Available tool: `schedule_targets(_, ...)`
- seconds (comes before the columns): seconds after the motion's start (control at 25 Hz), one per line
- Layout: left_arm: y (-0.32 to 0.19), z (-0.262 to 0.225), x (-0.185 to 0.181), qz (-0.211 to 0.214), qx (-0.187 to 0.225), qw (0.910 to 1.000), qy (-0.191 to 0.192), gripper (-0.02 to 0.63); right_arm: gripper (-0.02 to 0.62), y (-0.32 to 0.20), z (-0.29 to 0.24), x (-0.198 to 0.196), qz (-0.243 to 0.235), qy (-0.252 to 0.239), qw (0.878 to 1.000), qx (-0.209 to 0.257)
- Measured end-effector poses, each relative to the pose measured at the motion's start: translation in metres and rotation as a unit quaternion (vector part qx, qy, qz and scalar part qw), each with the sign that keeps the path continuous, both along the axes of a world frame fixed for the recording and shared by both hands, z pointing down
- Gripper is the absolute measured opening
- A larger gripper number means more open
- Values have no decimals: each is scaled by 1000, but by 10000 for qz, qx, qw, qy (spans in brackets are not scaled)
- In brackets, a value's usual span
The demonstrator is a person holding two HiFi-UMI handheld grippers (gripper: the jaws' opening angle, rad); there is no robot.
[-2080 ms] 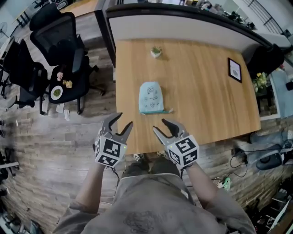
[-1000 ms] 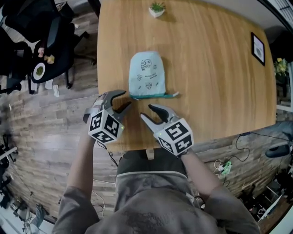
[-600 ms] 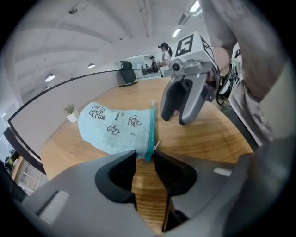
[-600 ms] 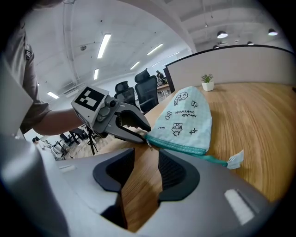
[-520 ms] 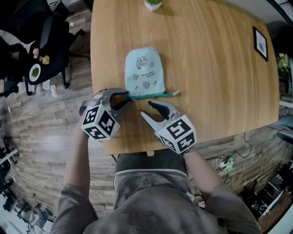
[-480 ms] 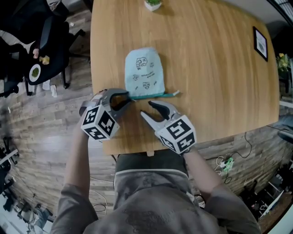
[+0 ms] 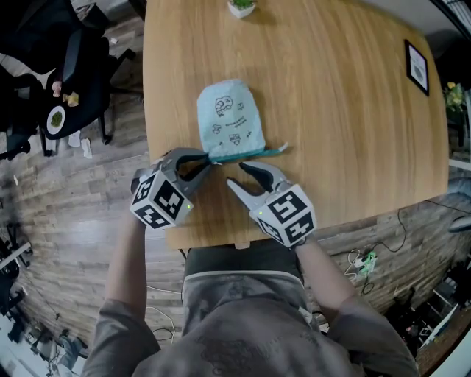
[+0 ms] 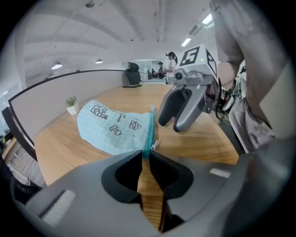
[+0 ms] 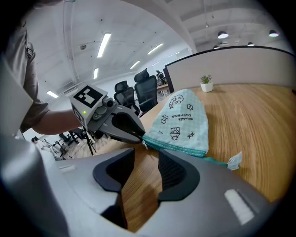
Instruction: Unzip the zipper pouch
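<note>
A light blue zipper pouch (image 7: 229,121) with small drawings lies flat on the wooden table (image 7: 346,132). Its teal zipper edge (image 7: 246,154) faces me, with a tag (image 7: 283,148) sticking out to the right. My left gripper (image 7: 208,160) is at the pouch's near left corner. Its jaws are closing and pinch the zipper's end (image 8: 147,150), with the small pull (image 8: 154,145) just beside the tips. My right gripper (image 7: 237,175) hovers open a little in front of the zipper edge, nothing between its fingers. The pouch (image 9: 185,122) lies ahead of it.
A small potted plant (image 7: 241,6) stands at the table's far edge. A framed picture (image 7: 417,66) lies at the far right. Black office chairs (image 7: 59,66) stand on the floor to the left. The table's near edge (image 7: 221,239) runs just under both grippers.
My left gripper has moved in to the pouch's near left corner and its jaws have gone from wide to nearly together. The right gripper has barely moved.
</note>
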State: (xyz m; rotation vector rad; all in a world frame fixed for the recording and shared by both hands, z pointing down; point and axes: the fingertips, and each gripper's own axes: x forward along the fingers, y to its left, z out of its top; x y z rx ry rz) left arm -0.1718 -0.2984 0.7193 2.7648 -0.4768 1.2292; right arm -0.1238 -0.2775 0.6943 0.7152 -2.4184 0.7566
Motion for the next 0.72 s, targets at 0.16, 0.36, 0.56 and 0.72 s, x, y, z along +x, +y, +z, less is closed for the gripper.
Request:
schedule_targets(0.16, 5, -25, 8, -507, -291, 9971, 488, 49, 170, -2, -28, 10, 199, -171, 9995, 158)
schedule_targets(0.36, 6, -61, 14, -1056, -509, 9892, 875, 46, 160, -4, -67, 28, 285, -232, 9983, 461)
schedule_targets(0.56, 5, -100, 15, -1776, -763, 9707, 1430, 44, 127, -10, -110, 49, 594, -434, 9940, 809)
schedule_targets(0.72, 4, -144, 18, -2332, -836, 9482, 1990, 44, 120, -8, -152, 61, 695, -563, 9902, 1071)
